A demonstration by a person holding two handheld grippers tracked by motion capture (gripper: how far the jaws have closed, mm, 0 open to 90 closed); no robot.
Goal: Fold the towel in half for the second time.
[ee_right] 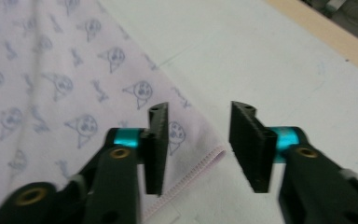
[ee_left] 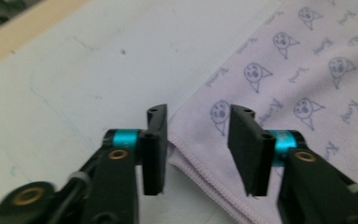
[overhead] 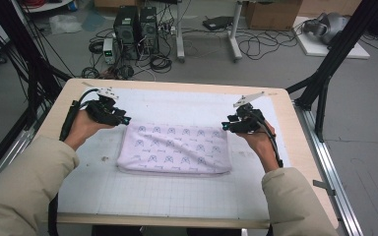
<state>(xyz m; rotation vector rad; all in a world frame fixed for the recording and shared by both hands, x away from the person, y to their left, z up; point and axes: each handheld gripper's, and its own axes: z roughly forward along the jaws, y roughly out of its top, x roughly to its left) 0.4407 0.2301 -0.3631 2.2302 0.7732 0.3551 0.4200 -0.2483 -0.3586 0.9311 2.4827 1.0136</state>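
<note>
A folded lilac towel printed with small cartoon faces lies flat on the white mat in the middle of the bench. The left claw hovers just over the towel's far left corner, released, its 2 jaws apart with nothing pinched between them. The right claw hangs at the far right corner, also released, the pink stitched hem lying under the gap.

A folded towel lies on the white-matted table.
</note>
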